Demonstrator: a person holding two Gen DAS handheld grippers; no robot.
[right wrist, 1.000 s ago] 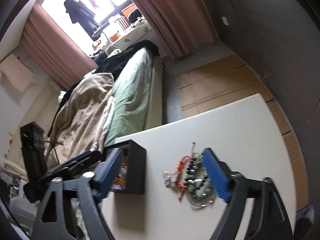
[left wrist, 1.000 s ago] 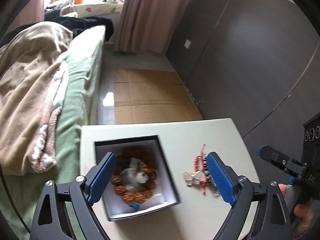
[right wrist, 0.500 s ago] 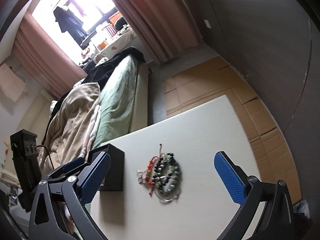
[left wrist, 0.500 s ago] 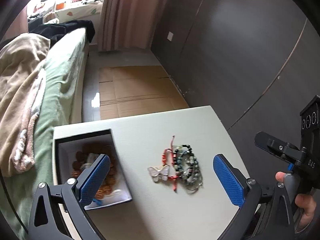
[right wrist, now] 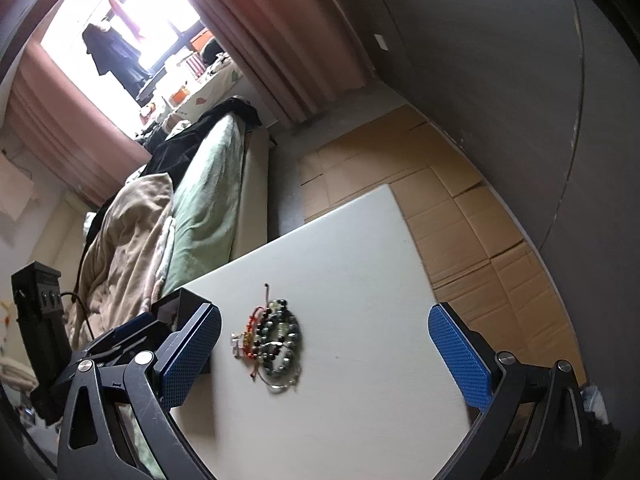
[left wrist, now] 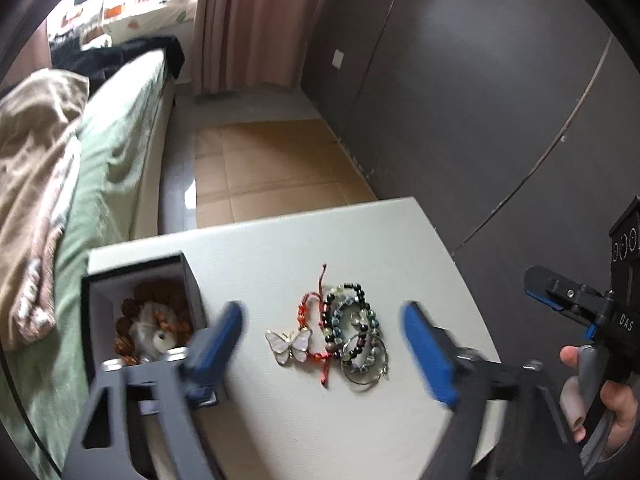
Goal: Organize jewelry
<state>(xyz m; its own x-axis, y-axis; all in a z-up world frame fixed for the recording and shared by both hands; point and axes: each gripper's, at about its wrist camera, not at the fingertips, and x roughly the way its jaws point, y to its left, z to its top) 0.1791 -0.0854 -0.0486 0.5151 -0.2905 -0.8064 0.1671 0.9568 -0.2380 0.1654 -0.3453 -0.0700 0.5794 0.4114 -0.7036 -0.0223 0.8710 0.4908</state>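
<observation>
The small heap of jewelry (left wrist: 340,336) lies on the white tabletop (left wrist: 360,240), right of the open black box with a white lining (left wrist: 136,308): a pearly butterfly pendant (left wrist: 289,343), a red cord bracelet (left wrist: 316,320) and dark and pale bead bracelets (left wrist: 354,332) all touching.

Half a second ago the heap sat left of the midline between the left gripper's blue pads; now it lies squarely between them, and the box has slid to the left edge of the view.

A brown bead bracelet (left wrist: 160,320) lies in the box. A green-covered bed (right wrist: 208,196) stands beyond the table's left side and flattened brown cardboard (left wrist: 272,168) beyond its far edge.

The left gripper (left wrist: 322,354) is spread wide over the heap, empty. The right gripper (right wrist: 324,350) hangs above the table's near side, also spread wide and empty, with the heap between its pads.
</observation>
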